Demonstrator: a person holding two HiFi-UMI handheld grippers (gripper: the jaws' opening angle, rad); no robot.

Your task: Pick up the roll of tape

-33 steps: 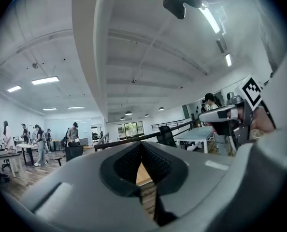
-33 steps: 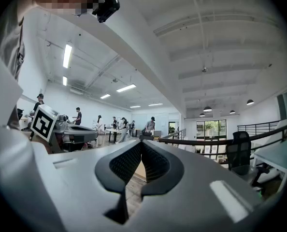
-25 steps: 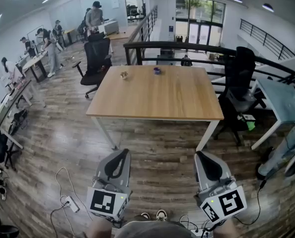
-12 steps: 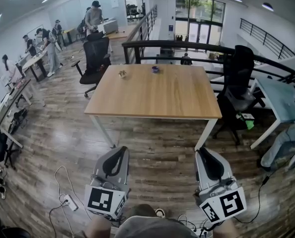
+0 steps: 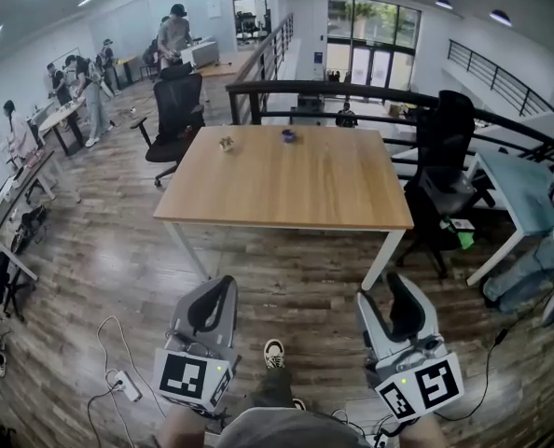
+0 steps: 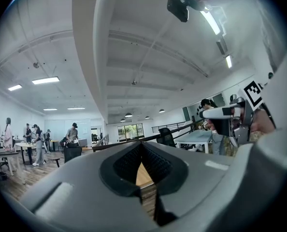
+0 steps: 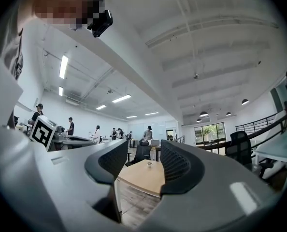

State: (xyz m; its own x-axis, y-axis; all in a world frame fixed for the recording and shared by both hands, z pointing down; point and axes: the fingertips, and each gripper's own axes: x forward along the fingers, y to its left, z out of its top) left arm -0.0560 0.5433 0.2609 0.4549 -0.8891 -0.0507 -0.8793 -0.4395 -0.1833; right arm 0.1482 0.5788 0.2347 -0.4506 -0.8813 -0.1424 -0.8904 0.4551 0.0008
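A wooden table stands ahead of me. Two small things sit near its far edge: a purple one and a pale tan one. Which of them is the roll of tape I cannot tell. My left gripper hangs low in front of me, well short of the table, with its jaws shut and empty. My right gripper is beside it at the same distance. Its jaws are opening, with nothing between them. Through that gap I see the table and a small thing on it.
Black office chairs stand at the table's far left and right. A black railing runs behind it. A light blue table is on the right. Cables and a power strip lie on the wooden floor at the left. People work at desks far left.
The right gripper's jaws have spread apart from shut. The left gripper has stayed shut. A shoe has come into view on the floor between the two grippers.
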